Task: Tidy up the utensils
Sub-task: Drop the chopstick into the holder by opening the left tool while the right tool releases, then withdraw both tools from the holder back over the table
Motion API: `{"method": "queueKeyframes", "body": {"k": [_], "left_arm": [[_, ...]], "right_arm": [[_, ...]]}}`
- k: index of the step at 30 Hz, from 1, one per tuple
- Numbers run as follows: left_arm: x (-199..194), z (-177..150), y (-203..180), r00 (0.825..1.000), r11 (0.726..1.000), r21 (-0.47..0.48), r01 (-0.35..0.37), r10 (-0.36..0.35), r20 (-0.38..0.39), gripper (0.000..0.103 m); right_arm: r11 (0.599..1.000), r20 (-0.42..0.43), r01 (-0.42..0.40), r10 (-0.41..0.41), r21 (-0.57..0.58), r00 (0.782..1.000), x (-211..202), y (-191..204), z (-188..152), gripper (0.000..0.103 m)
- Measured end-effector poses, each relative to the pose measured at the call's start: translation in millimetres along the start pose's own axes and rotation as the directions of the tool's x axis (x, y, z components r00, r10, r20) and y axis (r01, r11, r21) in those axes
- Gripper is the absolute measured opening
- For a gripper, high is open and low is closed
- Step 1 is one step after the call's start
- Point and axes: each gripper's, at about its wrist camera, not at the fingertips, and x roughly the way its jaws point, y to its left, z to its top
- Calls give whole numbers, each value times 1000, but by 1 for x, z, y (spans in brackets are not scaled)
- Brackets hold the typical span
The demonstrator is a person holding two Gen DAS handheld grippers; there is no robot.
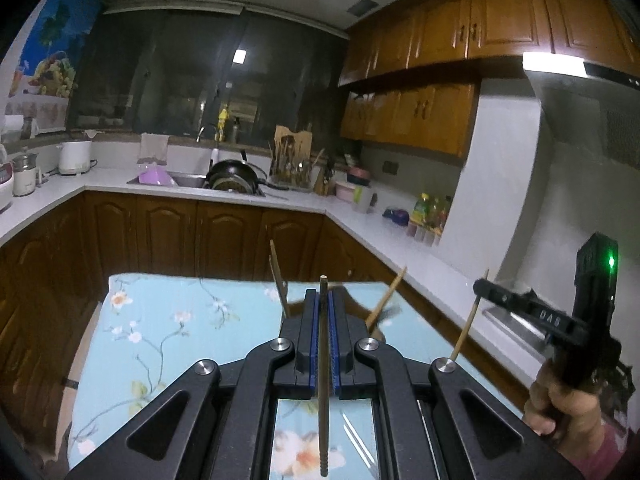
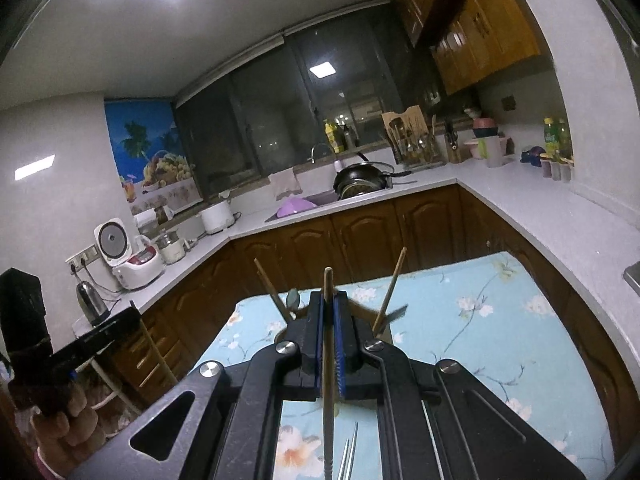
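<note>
My left gripper (image 1: 323, 300) is shut on a dark chopstick (image 1: 323, 380) that runs upright between its blue pads, above the floral blue tablecloth (image 1: 168, 332). My right gripper (image 2: 328, 304) is shut on a brown chopstick (image 2: 328, 360), held the same way. Beyond both grippers a holder, mostly hidden by the jaws, has wooden chopsticks (image 1: 386, 300) and a metal utensil sticking up out of it; these chopsticks also show in the right wrist view (image 2: 390, 292). Metal fork tines (image 1: 358, 440) lie on the cloth under the left gripper and show in the right wrist view (image 2: 348, 456). The right gripper appears in the left wrist view (image 1: 480, 286), the left one in the right wrist view (image 2: 134, 310).
A white counter (image 1: 360, 224) wraps around the kitchen with brown cabinets below. A sink with a black wok (image 1: 236, 174), a utensil rack (image 1: 292, 160), bottles (image 1: 430, 210) and rice cookers (image 2: 128, 256) stand on it. A range hood (image 1: 580, 92) is at the right.
</note>
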Motion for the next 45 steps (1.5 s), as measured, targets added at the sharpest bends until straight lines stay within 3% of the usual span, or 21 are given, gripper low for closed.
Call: {"method": "queueKeyframes", "body": {"k": [14,19,24,35,40,45], "left_arm": [[73,40,21,987,999,-32,-32,36,155,3],[109,32,25,980,997,-54,-59,68,186,3],[140,8,23,973,993,-72,-88,101,209,3],[185,-60,13,986,989,-92,-116,126,106,3],[198,-66,16,989,988,-86,-131,136,54,3],[185,-52,26,990,986,-104,-130,135,44,3]], "right_arm": [[1000,134,17,-17,1,991,45,-3,63,5],[998,179,52,-48,-19,983,60,-5,72,5],[998,191,69,-66,-11,979,77,-16,60,5],[996,129,87,-89,20,988,102,-35,-1,5],[994,85,93,-97,56,992,109,-48,-13,5],[994,67,101,-104,49,992,109,-49,-17,6]]}}
